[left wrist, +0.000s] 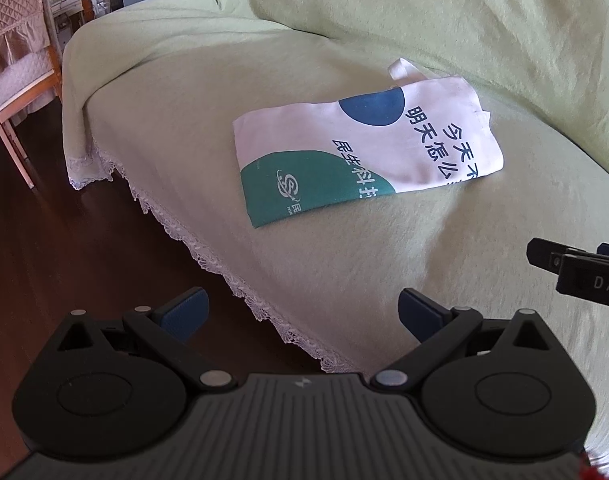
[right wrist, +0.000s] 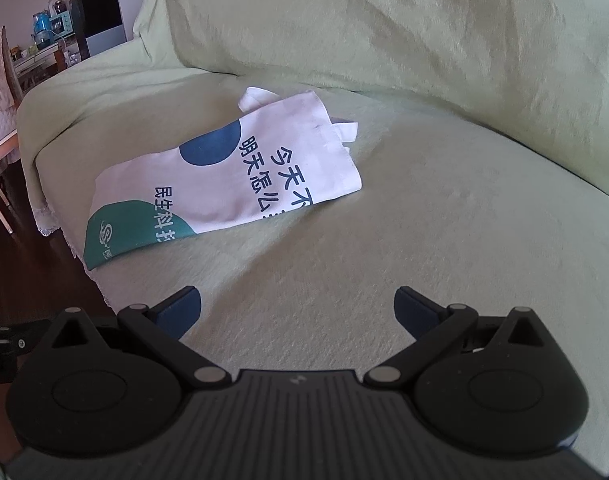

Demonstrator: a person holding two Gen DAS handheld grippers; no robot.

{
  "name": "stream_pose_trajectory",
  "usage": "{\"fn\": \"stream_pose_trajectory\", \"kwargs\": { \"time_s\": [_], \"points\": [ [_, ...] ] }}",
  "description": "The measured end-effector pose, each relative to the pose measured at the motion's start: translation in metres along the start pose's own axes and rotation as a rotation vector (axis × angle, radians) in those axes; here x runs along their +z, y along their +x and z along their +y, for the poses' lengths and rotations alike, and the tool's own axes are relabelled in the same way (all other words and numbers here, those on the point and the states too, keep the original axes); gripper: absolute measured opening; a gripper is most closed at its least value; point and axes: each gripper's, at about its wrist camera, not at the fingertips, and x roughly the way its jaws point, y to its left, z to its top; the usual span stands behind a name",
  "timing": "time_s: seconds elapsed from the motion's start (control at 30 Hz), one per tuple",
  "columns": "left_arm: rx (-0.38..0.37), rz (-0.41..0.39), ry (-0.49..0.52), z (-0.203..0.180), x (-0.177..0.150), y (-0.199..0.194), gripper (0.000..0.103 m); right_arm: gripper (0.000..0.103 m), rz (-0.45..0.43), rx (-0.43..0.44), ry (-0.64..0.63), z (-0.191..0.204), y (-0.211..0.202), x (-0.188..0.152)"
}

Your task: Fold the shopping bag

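Nearest the cameras, both tools are hovering over the front of the sofa seat, neither touching anything. Left gripper [left wrist: 300, 312] is sitting with its blue pads spread wide, nothing between them, hanging over the lace hem [left wrist: 232, 276] of the green cover [left wrist: 164, 92]. Right gripper [right wrist: 296, 310] is likewise gaping, empty, over bare cover further in from that hem.

Beyond both, the shopping bag [left wrist: 356, 148] is lying flat on the seat, already looking folded in half lengthwise, well apart from either tool. Taking the bag as landmark: left gripper is sitting off its green-printed bottom corner, right gripper off its long near edge toward the handle end. Long axis is running crosswise to both views, green bottom end toward the seat's hemmed edge, handle strap [right wrist: 256, 98] end toward the backrest [right wrist: 424, 20].

Judging reach: both are roughly equally far, so each is likely taking its own end, left the green end and right the handle end, for a crosswise fold. Behind the bag, the backrest is rising close by.
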Motion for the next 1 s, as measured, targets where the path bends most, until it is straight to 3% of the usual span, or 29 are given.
{"fn": "stream_pose_trajectory", "kwargs": {
  "time_s": [0.27, 0.43, 0.53, 0.67, 0.93, 1.0],
  "points": [
    [-0.017, -0.010, -0.077, 0.024, 0.019, 0.032, 0.101, 0.102, 0.042, 0.054, 0.001, -0.006, 0.034, 0.007],
    [-0.120, -0.025, -0.204, 0.056, 0.042, 0.066, 0.101, 0.102, 0.062, 0.033, -0.037, -0.011, 0.066, 0.020],
    [-0.183, -0.010, -0.300, 0.076, 0.058, 0.091, 0.101, 0.102, 0.048, 0.031, -0.054, -0.016, 0.085, 0.034],
    [-0.190, -0.005, -0.367, 0.095, 0.081, 0.127, 0.101, 0.102, 0.001, 0.064, -0.063, -0.020, 0.111, 0.065],
    [-0.225, -0.044, -0.415, 0.113, 0.108, 0.182, 0.101, 0.102, -0.082, 0.060, -0.095, -0.016, 0.156, 0.116],
    [-0.250, -0.061, -0.424, 0.117, 0.109, 0.192, 0.093, 0.102, -0.084, 0.065, -0.080, -0.018, 0.161, 0.117]
  ]
}}
